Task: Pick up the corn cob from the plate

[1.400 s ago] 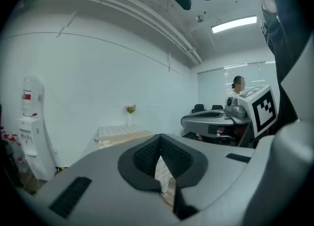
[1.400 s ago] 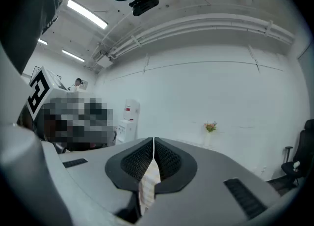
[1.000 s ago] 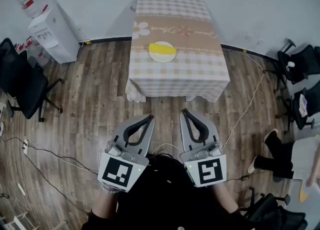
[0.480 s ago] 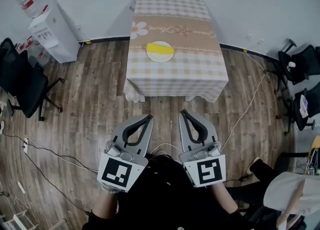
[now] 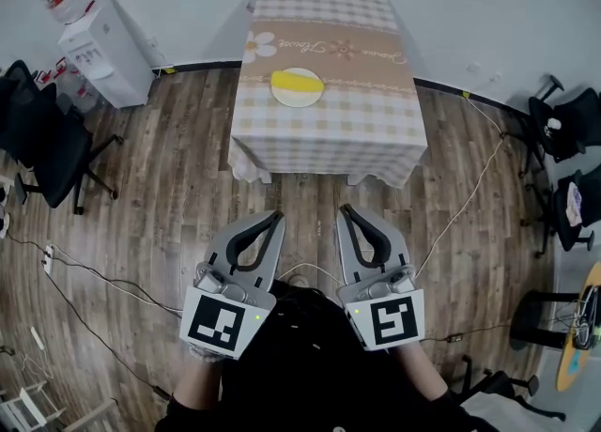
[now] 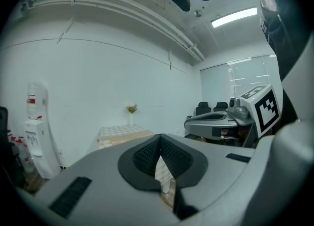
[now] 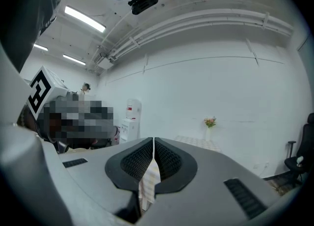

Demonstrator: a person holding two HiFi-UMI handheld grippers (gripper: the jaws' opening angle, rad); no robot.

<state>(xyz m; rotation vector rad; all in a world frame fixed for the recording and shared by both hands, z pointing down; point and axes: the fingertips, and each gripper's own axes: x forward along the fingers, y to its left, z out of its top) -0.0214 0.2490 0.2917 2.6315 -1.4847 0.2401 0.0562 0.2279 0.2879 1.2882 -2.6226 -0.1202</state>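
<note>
We see left gripper (image 5: 278, 221) and right gripper (image 5: 344, 211) both closed tip to tip, nothing held. They sit side by side, roughly level, pointing to 12 o'clock. Corn cob (image 5: 296, 77) lies on the white plate (image 5: 297, 95) on the checked table (image 5: 329, 134), well apart at 12 o'clock.

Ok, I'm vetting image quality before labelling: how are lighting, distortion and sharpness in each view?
Head view: even soft light, mild barrel bend, the yellow corn cob on the round white plate small but sharp. Left gripper view: strong fisheye, dark corners, the ceiling light strip blown out. Right gripper view: same fisheye and dark corners, mosaic patches at left.
</note>
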